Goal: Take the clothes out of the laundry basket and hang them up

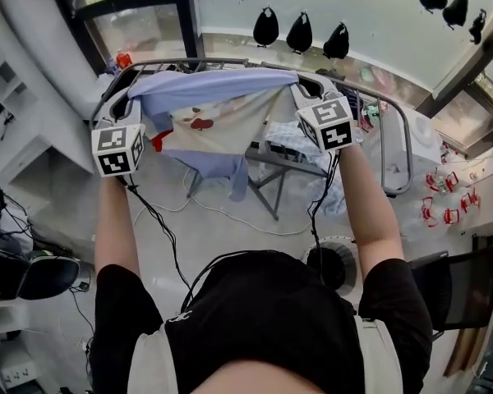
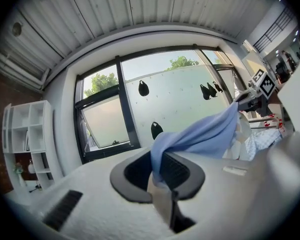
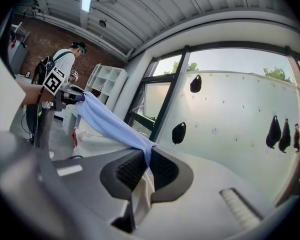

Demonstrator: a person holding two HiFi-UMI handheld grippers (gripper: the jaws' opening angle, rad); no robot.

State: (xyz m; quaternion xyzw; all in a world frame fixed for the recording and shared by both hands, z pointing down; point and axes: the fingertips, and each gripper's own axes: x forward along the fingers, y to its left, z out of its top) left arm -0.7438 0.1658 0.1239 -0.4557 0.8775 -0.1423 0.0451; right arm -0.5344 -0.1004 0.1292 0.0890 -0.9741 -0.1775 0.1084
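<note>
Garment (image 1: 222, 109) stretches between left hand-held gripper (image 2: 157, 173) and right hand-held gripper (image 3: 143, 165), both clamped on it.

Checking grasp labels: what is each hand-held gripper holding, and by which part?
One blue-and-cream garment, stretched between them: left hand-held gripper pinches its blue edge at one end, right hand-held gripper at the other.

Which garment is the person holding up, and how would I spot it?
Look at the grey drying rack by the window. Held up before it, between the left claw and the right claw, is a cream garment. Its pale blue top edge and red print set it apart from the blue checked cloth below.
</note>
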